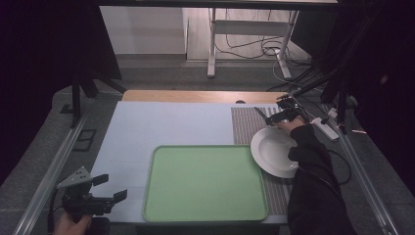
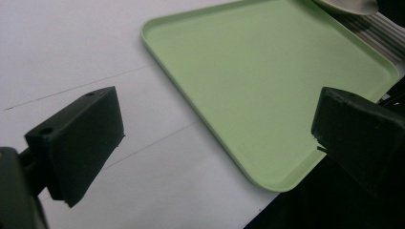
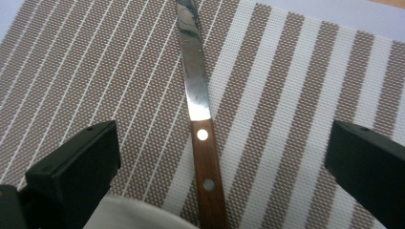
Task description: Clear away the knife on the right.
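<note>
A table knife [image 3: 196,86] with a steel blade and a wooden riveted handle [image 3: 208,181] lies on a brown and white striped placemat [image 3: 296,95]. My right gripper [image 3: 222,131] hovers open over it, one jaw on each side of the handle, not touching. In the high view the knife [image 1: 260,113] lies at the far right, with the right gripper [image 1: 274,116] just behind a white plate [image 1: 274,152]. My left gripper [image 1: 110,187] is open and holds nothing at the table's near left corner, left of a green tray [image 1: 205,183].
The green tray [image 2: 267,86] holds nothing and lies in front of the left gripper [image 2: 215,114]. The white plate's rim [image 3: 129,214] overlaps the placemat [image 1: 247,125] and touches the tray's right edge. A person's dark sleeve [image 1: 313,186] runs along the right side.
</note>
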Action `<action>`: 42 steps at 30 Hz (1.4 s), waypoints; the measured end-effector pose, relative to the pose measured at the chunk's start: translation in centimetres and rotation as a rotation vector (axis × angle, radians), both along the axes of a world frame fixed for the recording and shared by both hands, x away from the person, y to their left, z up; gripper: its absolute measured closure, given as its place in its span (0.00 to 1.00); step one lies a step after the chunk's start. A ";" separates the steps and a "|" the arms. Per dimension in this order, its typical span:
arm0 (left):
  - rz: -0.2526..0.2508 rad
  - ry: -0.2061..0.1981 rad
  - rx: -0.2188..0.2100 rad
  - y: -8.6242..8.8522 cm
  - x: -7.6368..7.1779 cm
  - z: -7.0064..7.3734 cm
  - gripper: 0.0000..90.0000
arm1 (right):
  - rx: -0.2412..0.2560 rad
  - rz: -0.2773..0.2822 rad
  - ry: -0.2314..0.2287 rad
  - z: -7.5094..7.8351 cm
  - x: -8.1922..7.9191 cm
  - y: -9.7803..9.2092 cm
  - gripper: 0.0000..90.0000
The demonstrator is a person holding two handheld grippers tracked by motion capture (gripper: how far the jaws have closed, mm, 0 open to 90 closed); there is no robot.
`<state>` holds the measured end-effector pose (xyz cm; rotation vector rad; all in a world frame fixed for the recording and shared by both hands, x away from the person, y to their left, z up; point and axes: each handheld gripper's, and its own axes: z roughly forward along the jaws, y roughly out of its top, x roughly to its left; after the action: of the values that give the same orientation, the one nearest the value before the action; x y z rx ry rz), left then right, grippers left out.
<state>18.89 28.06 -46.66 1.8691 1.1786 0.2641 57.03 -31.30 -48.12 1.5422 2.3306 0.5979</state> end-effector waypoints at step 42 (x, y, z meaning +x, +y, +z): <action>-0.003 -0.004 0.003 0.0 0.0 0.0 0.04 | -0.072 0.059 -0.006 0.0 -0.1 -2.9 0.86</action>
<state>18.86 28.03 -46.66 1.8722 1.1729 0.2682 56.95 -34.18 -48.09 1.4423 2.3734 0.5262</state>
